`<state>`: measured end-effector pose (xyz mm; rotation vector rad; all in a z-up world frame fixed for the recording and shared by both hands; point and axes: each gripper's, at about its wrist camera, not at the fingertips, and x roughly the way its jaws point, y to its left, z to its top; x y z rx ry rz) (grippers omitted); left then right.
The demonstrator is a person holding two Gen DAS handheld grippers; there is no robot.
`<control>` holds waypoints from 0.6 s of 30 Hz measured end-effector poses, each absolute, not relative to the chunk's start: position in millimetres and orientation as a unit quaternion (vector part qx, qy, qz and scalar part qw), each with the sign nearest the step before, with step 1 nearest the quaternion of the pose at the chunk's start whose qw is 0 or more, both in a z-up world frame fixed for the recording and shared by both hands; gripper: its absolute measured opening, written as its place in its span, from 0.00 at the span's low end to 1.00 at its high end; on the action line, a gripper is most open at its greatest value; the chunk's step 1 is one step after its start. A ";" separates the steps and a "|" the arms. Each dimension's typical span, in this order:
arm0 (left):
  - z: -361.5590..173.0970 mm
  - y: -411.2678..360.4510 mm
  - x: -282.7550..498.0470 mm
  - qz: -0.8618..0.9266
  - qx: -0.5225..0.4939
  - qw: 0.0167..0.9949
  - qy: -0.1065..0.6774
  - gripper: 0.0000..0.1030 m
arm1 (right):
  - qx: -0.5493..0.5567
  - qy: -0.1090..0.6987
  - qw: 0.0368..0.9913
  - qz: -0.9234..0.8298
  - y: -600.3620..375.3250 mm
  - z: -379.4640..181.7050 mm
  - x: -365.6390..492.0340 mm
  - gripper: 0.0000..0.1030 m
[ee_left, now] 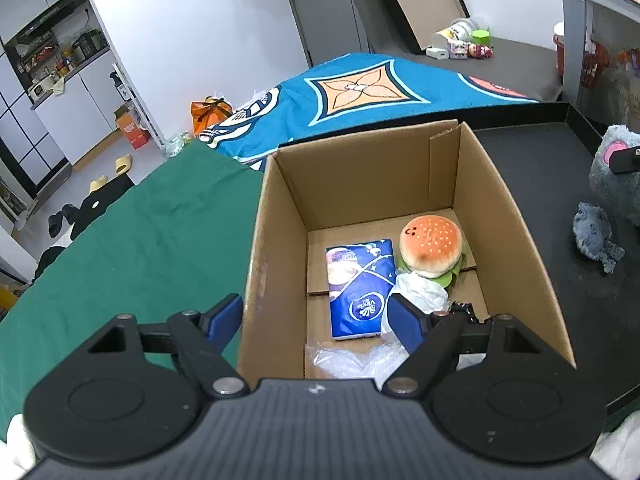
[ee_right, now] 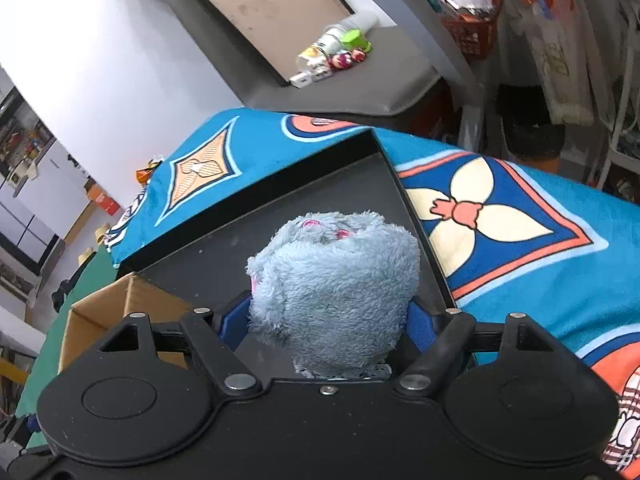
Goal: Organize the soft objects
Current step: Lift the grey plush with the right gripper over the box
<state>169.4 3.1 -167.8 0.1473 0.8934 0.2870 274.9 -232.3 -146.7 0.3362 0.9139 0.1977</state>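
Note:
An open cardboard box [ee_left: 276, 216] stands on a black tray [ee_left: 540, 168]. Inside lie a burger plush [ee_left: 430, 251], a blue tissue pack [ee_left: 358, 288], a white crumpled bag [ee_left: 424, 292] and clear plastic wrap [ee_left: 352, 362]. My left gripper [ee_left: 316, 320] is open and empty, straddling the box's left wall at its near end. My right gripper [ee_right: 332, 320] is shut on a fluffy grey plush toy [ee_right: 340, 280] above the tray [ee_right: 224, 248]; the box [ee_right: 100, 320] is at its lower left. The toy also shows at the right edge of the left wrist view [ee_left: 616, 176], with its grey tail [ee_left: 594, 236] on the tray.
A green cloth [ee_left: 120, 264] covers the table left of the box. A blue patterned blanket [ee_left: 360, 92] lies behind and to the right [ee_right: 520, 240]. A grey shelf with small items [ee_left: 464, 44] stands at the back. Kitchen cabinets are far left.

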 end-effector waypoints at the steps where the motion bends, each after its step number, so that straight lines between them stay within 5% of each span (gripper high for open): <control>1: -166.8 4.1 169.0 0.138 0.070 0.890 0.429 0.76 | 0.157 0.436 0.881 0.099 -230.2 -144.5 273.4 0.74; 18: -162.3 27.8 157.5 0.121 0.023 0.895 0.428 0.75 | 0.091 0.381 0.898 0.199 -182.4 -109.1 250.3 0.74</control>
